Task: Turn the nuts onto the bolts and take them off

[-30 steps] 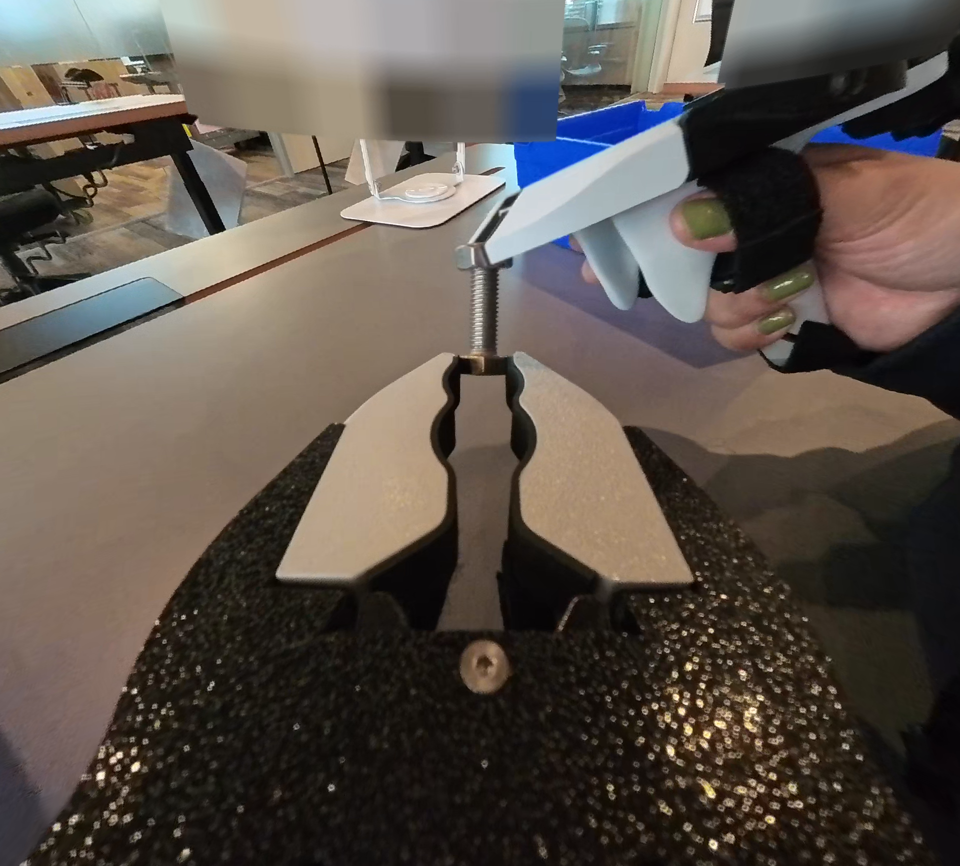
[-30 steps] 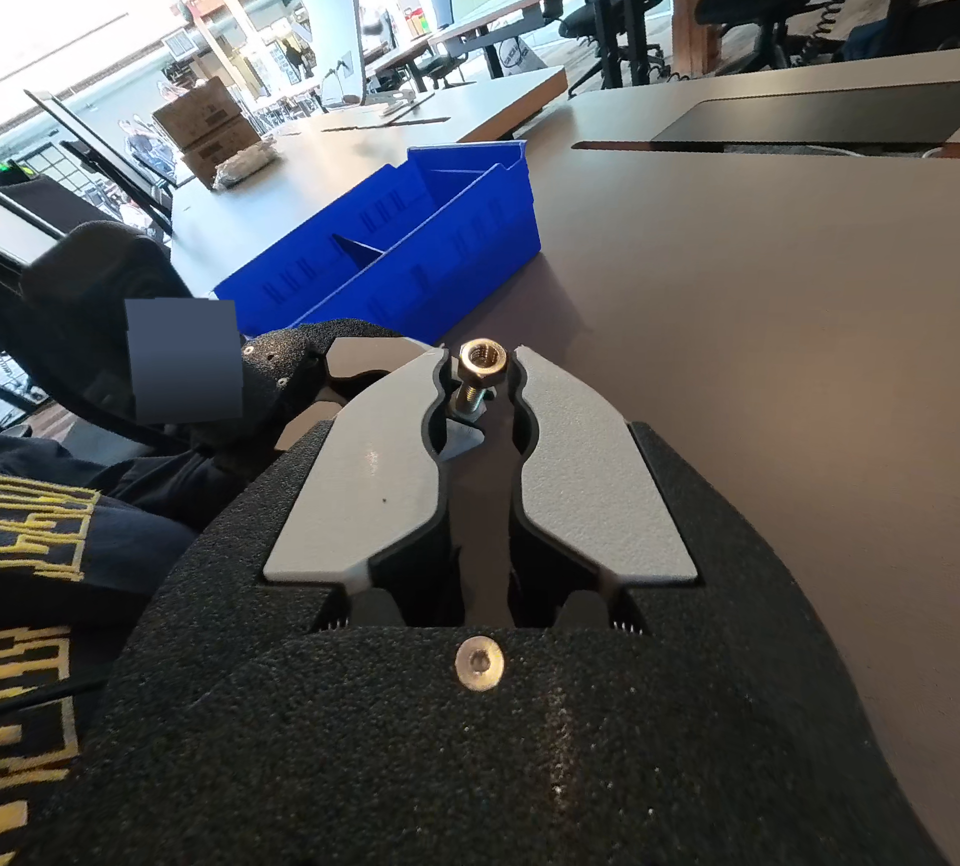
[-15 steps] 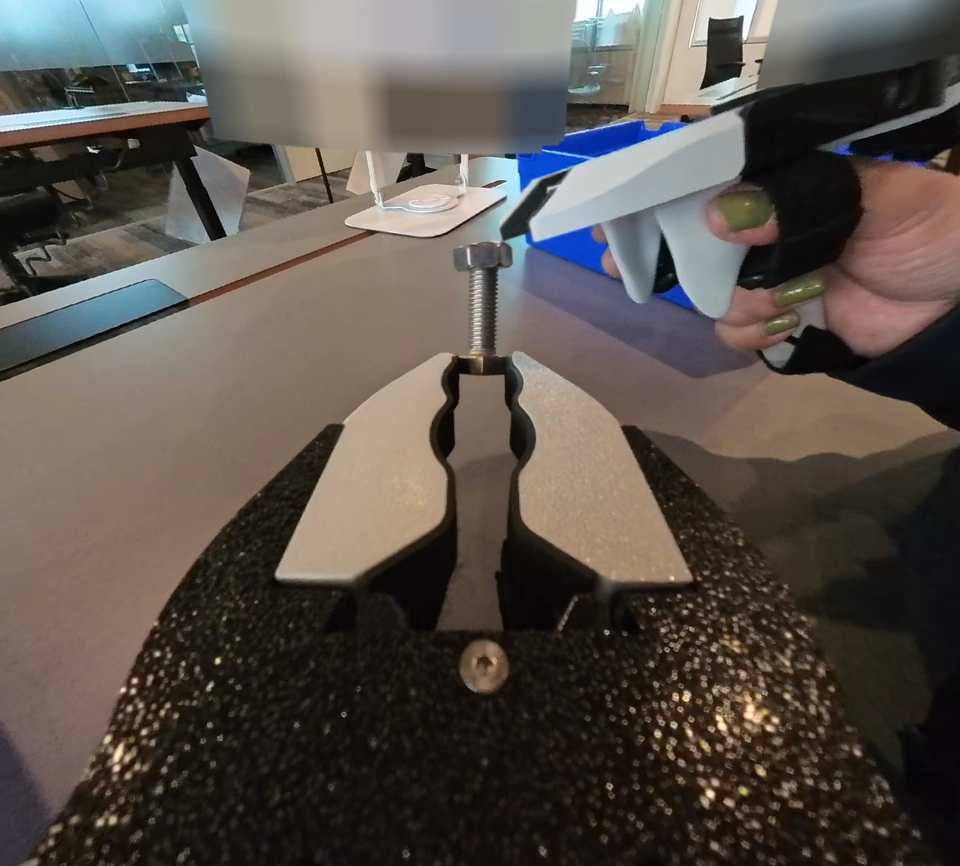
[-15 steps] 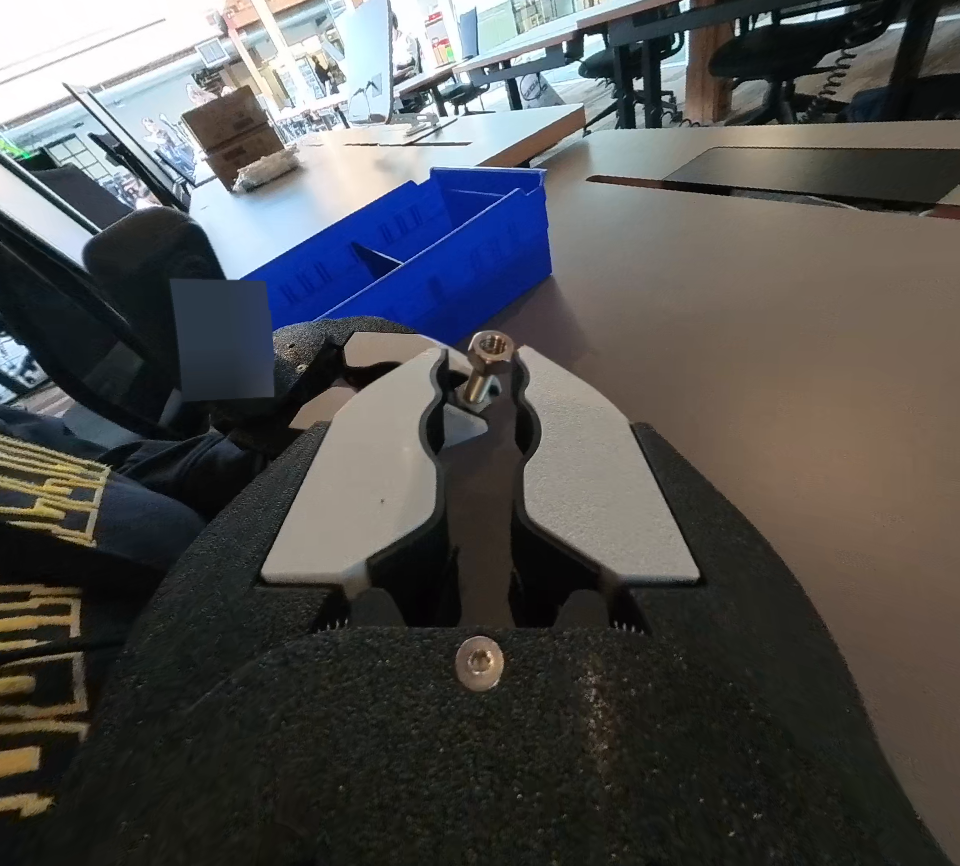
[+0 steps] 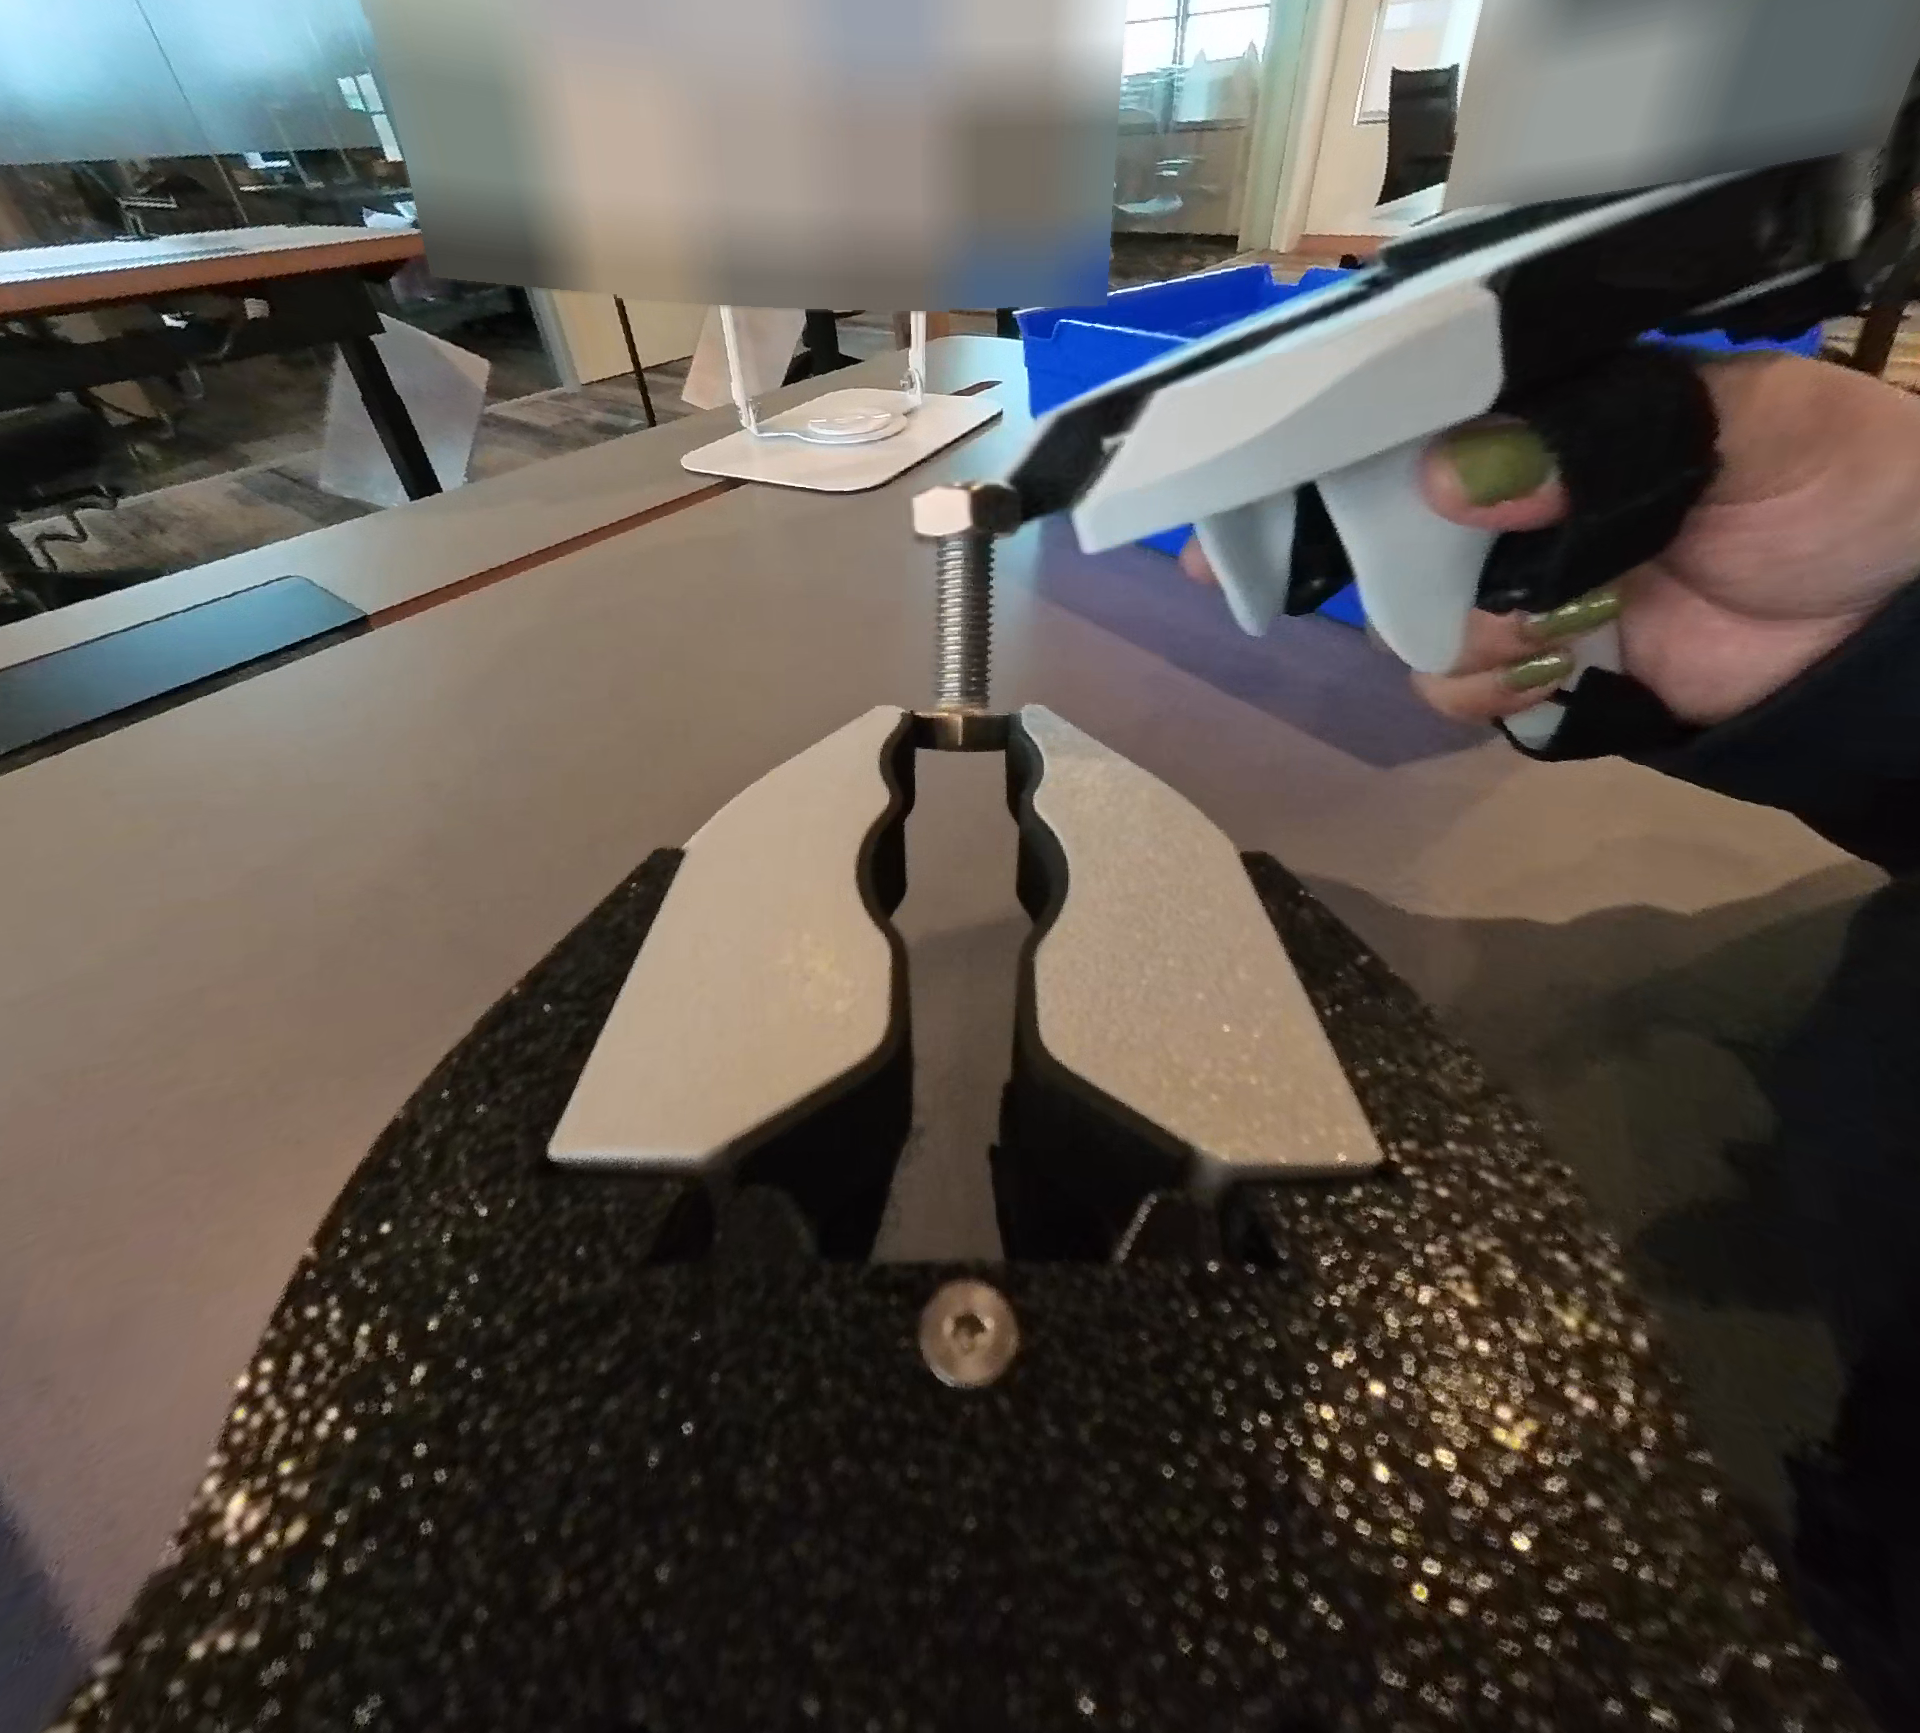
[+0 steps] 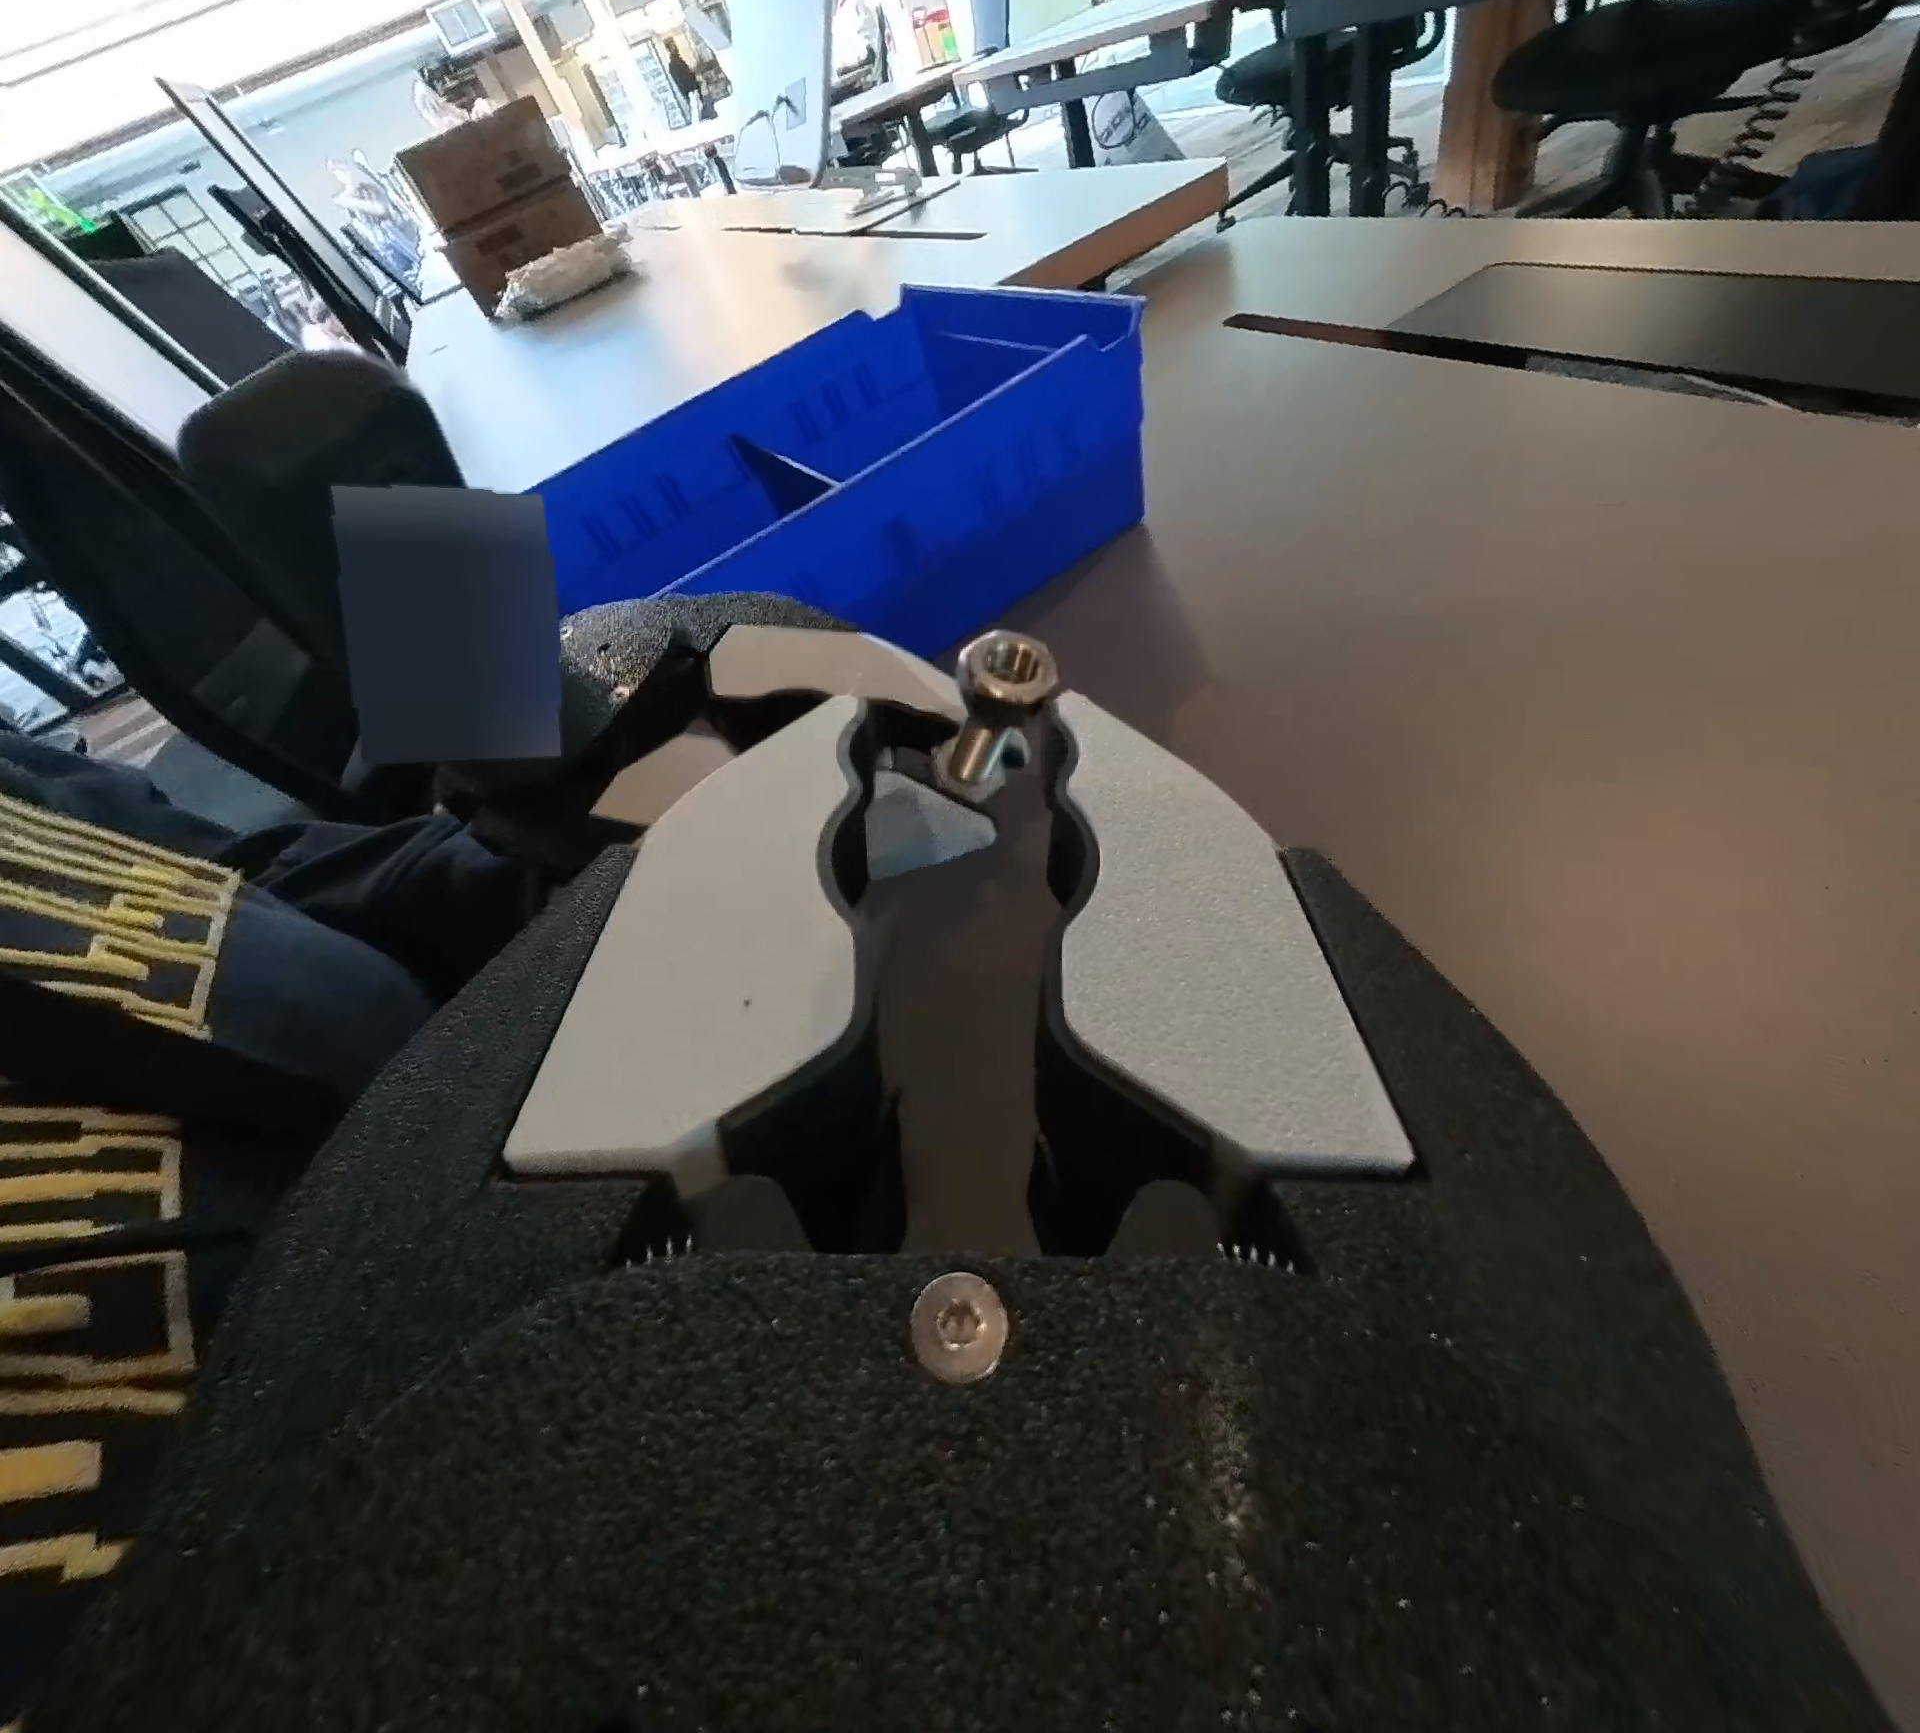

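Observation:
My left gripper is shut on the head of a steel bolt and holds it upright above the grey table. A hex nut sits at the top of the thread; it also shows in the right wrist view, hole facing the camera. My right gripper is open, with the nut just ahead of its fingertips. In the left wrist view the right gripper comes in from the right and its tips reach the nut's side. The left gripper shows below the bolt in the right wrist view.
A blue divided bin stands on the table behind the grippers, and shows in the left wrist view. A flat white monitor stand sits at the table's far edge. A black cable hatch lies in the table top. Office desks and chairs stand beyond.
My right gripper let go of the nut, drew back to the right, and has now come back to the nut with its jaws open. The left gripper and bolt stayed put.

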The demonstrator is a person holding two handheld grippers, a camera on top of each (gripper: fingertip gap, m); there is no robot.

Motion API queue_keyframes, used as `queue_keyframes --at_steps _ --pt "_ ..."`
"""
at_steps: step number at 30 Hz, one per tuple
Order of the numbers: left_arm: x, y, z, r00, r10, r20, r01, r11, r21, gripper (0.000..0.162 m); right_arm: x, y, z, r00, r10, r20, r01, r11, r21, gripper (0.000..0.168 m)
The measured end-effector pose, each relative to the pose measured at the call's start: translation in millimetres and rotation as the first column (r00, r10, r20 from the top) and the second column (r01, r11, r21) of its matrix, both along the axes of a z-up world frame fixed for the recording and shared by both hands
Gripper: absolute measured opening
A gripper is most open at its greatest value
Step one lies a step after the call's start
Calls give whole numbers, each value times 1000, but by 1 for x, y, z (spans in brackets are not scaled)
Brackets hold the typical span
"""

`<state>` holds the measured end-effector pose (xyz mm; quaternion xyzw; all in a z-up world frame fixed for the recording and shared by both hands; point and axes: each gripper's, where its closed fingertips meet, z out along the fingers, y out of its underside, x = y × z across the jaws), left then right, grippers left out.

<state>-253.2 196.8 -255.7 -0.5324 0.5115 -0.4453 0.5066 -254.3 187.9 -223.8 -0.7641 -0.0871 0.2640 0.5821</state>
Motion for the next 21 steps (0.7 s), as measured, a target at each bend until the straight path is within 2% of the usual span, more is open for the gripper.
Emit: queue_keyframes --at_steps 5,10,17,21 --pt "0 0 -1 1000 -15 4 15 1000 -23 16 7 -2 0 999 -35 -4 35 999 14 32" --pt "1 -2 -1 1000 -23 6 23 1000 -18 16 -2 -4 -3 1000 14 -5 -14 1000 -5 36" --pt "4 -10 -4 997 -74 -3 74 997 -20 16 3 -2 -3 998 -10 -63 11 1000 8 41" --pt "3 -7 -4 998 -61 0 61 998 -18 16 2 -5 -4 1000 -10 -18 10 1000 23 34"
